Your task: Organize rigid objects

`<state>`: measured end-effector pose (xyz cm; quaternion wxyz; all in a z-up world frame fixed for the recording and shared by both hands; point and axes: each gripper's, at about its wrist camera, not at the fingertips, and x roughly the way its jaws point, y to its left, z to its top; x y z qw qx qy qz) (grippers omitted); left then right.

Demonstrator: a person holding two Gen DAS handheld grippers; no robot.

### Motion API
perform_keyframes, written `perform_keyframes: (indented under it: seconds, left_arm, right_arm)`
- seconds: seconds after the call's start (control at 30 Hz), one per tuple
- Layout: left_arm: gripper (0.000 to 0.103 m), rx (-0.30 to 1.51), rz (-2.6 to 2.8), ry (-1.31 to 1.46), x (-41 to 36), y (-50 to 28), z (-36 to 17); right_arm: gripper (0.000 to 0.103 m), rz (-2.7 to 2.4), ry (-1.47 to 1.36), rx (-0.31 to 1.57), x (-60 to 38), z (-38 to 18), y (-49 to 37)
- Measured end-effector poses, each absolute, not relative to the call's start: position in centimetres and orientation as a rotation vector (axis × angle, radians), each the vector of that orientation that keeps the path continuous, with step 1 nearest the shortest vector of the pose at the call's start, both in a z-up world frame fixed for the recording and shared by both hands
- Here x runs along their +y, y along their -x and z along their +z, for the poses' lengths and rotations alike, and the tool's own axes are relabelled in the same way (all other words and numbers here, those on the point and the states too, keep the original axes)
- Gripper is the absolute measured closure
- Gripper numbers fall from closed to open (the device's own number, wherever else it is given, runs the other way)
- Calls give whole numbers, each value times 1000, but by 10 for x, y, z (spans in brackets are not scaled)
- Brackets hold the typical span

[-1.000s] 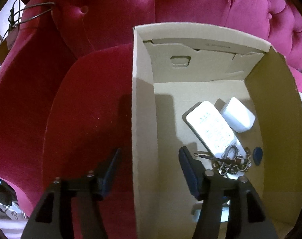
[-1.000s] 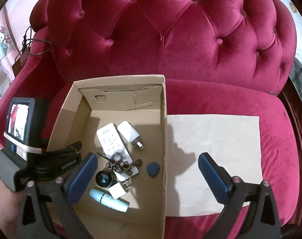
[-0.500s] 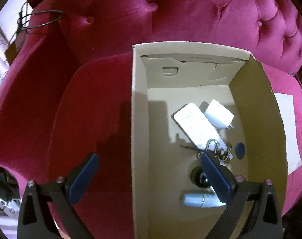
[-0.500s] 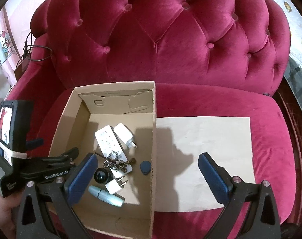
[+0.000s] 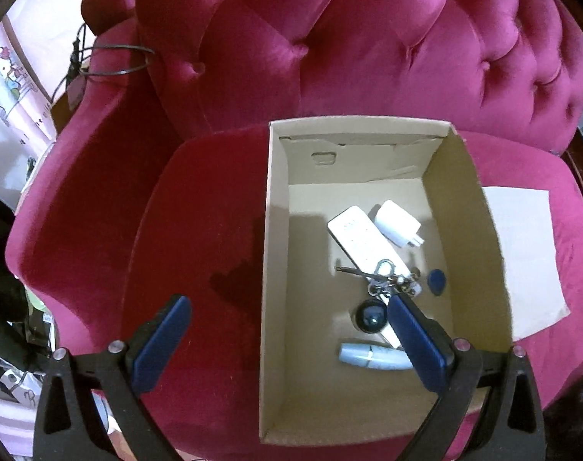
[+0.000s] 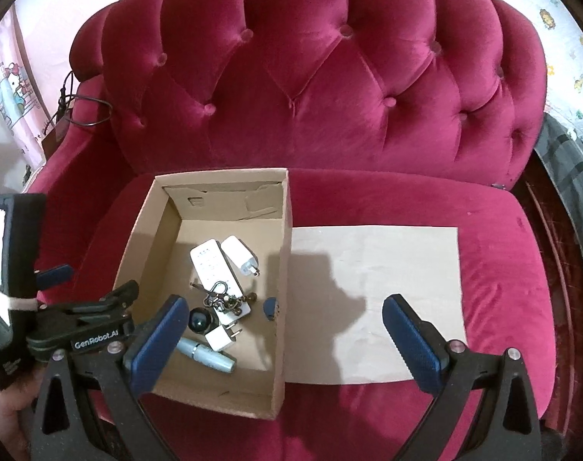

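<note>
An open cardboard box (image 5: 270,230) (image 6: 287,253) stands on the red sofa seat. Inside lie a white remote (image 5: 362,236) (image 6: 211,261), a white charger (image 5: 397,223) (image 6: 239,253), a bunch of metal keys and rings (image 5: 387,278) (image 6: 224,299), a blue fob (image 5: 436,281) (image 6: 270,306), a black round object (image 5: 370,317) (image 6: 200,319), a small white plug (image 6: 222,337) and a pale blue tube (image 5: 372,355) (image 6: 207,354). My left gripper (image 5: 287,340) (image 6: 95,303) hangs open above the box's left wall, holding nothing. My right gripper (image 6: 287,340) is open and empty above the box's right wall.
A flat beige sheet (image 6: 376,299) (image 5: 522,253) lies on the seat right of the box. The tufted sofa back (image 6: 310,88) rises behind. A black cable loop (image 5: 115,59) hangs over the left armrest. A person's hand (image 6: 3,422) holds the left gripper.
The left gripper's jaws have spread wide and it has risen out of the box. The right gripper has risen too, so both views show more of the sofa.
</note>
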<state>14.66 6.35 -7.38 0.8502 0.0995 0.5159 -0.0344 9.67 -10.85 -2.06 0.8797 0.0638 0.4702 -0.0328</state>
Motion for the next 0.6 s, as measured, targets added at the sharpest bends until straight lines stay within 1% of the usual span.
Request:
perform_keyframes:
  seconds: [0.6]
  left_arm:
    - [0,1000,-81,-197,43,-80,-15]
  right_arm:
    - [0,-57,-133,946,-127,26,-49]
